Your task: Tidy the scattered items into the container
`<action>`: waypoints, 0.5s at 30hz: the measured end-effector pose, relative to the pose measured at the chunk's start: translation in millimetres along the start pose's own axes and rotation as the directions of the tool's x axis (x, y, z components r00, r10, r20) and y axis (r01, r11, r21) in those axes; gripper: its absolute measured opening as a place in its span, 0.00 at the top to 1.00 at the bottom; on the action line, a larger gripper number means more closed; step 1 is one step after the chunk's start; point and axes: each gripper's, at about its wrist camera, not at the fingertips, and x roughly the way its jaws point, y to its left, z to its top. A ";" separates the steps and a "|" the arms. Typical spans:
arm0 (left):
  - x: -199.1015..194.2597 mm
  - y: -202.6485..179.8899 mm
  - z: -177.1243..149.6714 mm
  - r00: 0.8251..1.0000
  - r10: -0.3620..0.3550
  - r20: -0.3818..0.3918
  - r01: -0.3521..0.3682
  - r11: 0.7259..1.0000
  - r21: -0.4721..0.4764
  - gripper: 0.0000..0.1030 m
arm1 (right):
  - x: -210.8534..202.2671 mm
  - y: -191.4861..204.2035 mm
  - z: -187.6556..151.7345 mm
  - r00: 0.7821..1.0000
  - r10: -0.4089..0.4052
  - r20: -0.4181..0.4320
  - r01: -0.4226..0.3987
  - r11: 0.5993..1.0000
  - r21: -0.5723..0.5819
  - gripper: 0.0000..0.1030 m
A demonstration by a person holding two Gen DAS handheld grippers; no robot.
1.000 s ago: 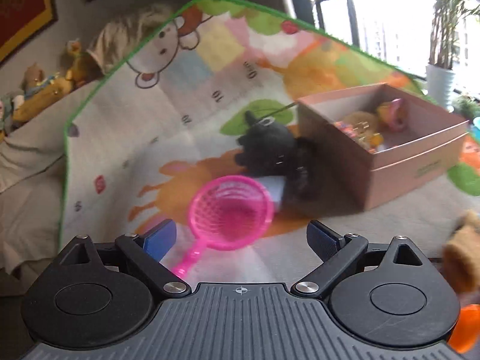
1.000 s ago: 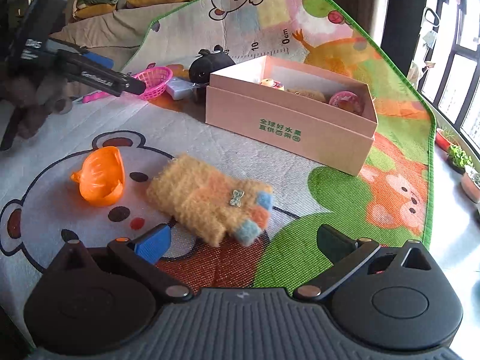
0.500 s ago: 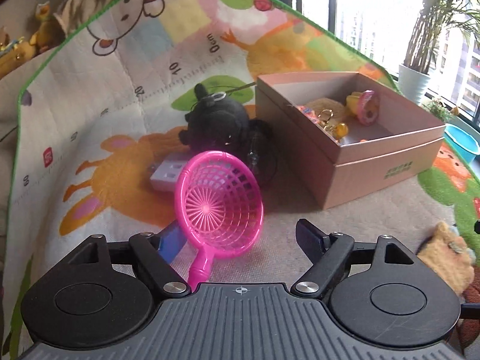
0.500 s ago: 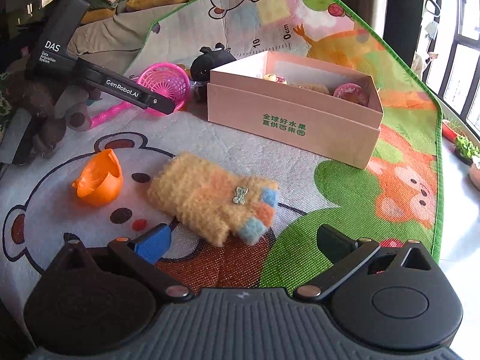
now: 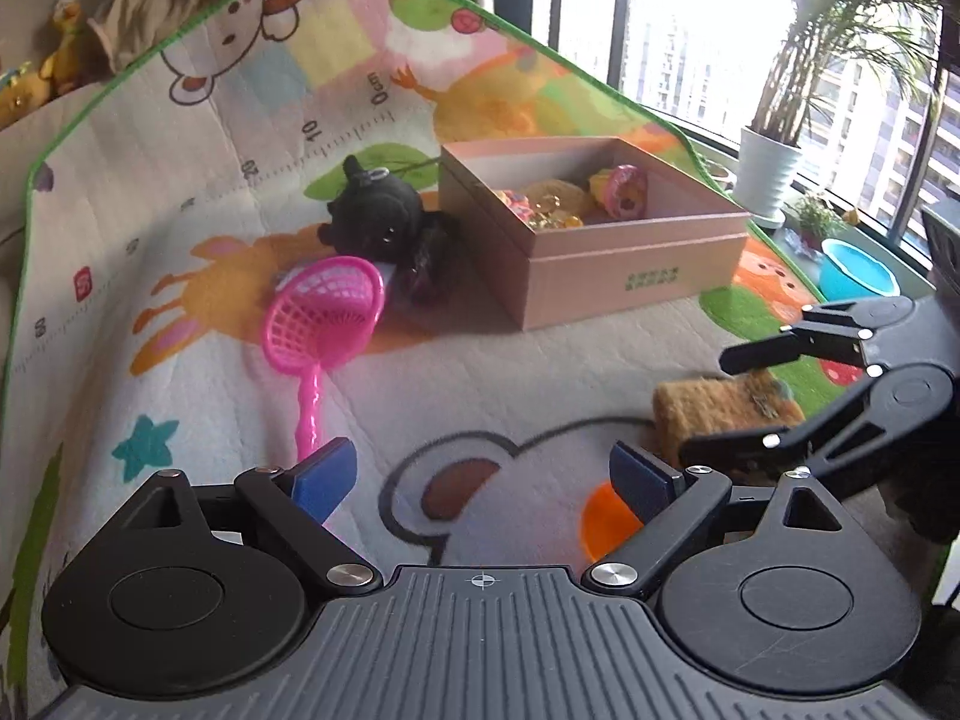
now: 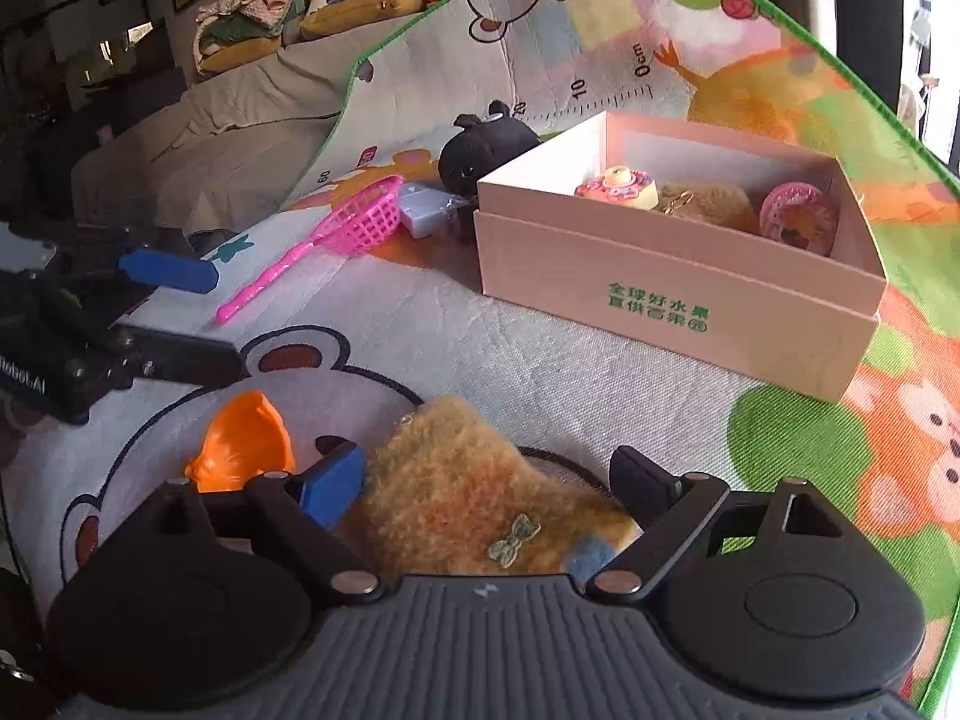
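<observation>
1. Left wrist view: the left gripper [image 5: 477,474] hangs over the play mat [image 5: 198,138] with its jaws wide apart and nothing between them. The pink net scoop [image 5: 327,312] lies just ahead, its thin handle running toward the left jaw. It looks like light, stiff plastic, so I judge the handle the place to pinch, though it may twist. The pink box [image 5: 630,276] stands beyond, already holding a few toys. A black plush toy [image 5: 378,213] sits close beside the box.

2. Right wrist view: the right gripper [image 6: 486,483] is low over the fuzzy mitten [image 6: 474,504], jaws spread wide on either side of it and not closed. The mitten looks soft, light and squashy; a grip across its thick middle should hold, since the fluff will give. An orange cup [image 6: 246,441] lies on its side just left of the mitten. The box [image 6: 672,294] is well apart, ahead and to the right.
</observation>
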 end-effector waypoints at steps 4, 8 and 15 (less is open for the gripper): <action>-3.6 -10.7 -12.5 0.999 -0.035 -0.024 0.036 0.999 0.032 0.07 | -13.1 16.7 -10.9 0.998 0.025 -0.055 -0.028 0.998 -0.053 0.21; 8.0 -21.1 -18.6 0.997 -0.033 -0.069 0.035 0.999 0.033 0.07 | -20.6 33.8 -20.7 0.998 -0.021 -0.067 0.011 0.989 -0.150 0.22; 7.7 -32.6 -21.6 0.997 -0.027 -0.075 0.031 0.999 0.045 0.07 | -8.9 17.1 -10.3 0.999 -0.043 -0.001 0.043 0.999 -0.019 0.34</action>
